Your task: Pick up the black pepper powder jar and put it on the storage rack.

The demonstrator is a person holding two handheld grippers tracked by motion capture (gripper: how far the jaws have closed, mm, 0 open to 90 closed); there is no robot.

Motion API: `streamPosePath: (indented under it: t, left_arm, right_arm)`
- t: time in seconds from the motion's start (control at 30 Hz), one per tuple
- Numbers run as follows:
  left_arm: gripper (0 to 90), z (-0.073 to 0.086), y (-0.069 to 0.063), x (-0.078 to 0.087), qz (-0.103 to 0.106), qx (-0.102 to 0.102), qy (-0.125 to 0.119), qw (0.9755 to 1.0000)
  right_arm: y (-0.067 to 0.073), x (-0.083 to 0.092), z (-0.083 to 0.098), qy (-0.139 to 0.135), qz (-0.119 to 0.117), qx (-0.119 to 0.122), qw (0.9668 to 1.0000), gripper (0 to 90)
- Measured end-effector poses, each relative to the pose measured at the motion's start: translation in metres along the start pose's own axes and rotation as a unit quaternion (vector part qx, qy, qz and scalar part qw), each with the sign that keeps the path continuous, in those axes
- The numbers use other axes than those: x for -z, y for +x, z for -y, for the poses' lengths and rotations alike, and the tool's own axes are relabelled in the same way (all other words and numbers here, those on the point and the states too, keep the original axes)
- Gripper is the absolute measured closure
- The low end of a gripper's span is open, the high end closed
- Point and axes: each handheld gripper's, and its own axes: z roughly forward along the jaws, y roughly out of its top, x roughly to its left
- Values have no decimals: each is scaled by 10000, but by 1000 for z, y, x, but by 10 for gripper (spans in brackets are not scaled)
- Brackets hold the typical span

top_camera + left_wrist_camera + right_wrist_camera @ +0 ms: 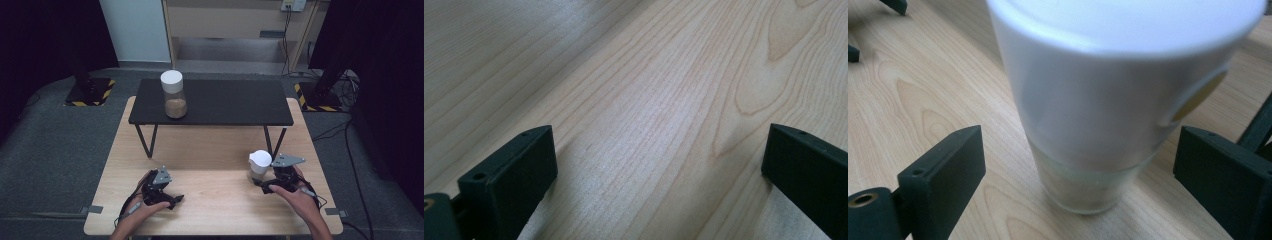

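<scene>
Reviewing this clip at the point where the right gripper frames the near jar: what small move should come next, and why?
Probably close the right gripper on the white-lidded jar. In the right gripper view the jar stands upright on the wooden table between both jaws, with gaps on either side, so nothing is gripped yet. The left gripper rests open over bare wood.

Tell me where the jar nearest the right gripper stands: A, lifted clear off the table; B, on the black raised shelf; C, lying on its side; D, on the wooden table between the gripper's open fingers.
D: in the right gripper view the white-lidded jar stands upright on the wooden table, with a gap to each of the fingers.
</scene>
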Motion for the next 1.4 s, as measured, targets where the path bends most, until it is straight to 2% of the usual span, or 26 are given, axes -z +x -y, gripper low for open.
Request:
streamPosePath:
  t: [0.2, 0.33, 0.57, 0.83, 1.07, 1.4]
  left_arm:
    - [0, 0, 0, 0, -1, 0, -1, 10000]
    - [0, 0, 0, 0, -1, -1, -1, 10000]
    - [0, 0, 0, 0, 0, -1, -1, 10000]
    - [0, 0, 0, 0, -1, 0, -1, 10000]
    - [0, 0, 0, 0, 0, 0, -1, 10000]
    - [0, 0, 0, 0, 1, 0, 0, 10000]
  right_arm:
    - [-1, -7, -6, -18, -17, -70, 10000, 81]
    - [1, -12, -9, 31, -1, -29, 10000, 80]
    - [1, -17, -8, 1, -15, -32, 10000, 172]
    - [3, -17, -7, -38, 151, 16, 9999, 306]
    - [6, -17, -4, -85, 216, 43, 9997, 316]
    - [6, -15, -6, -43, 181, 68, 9998, 318]
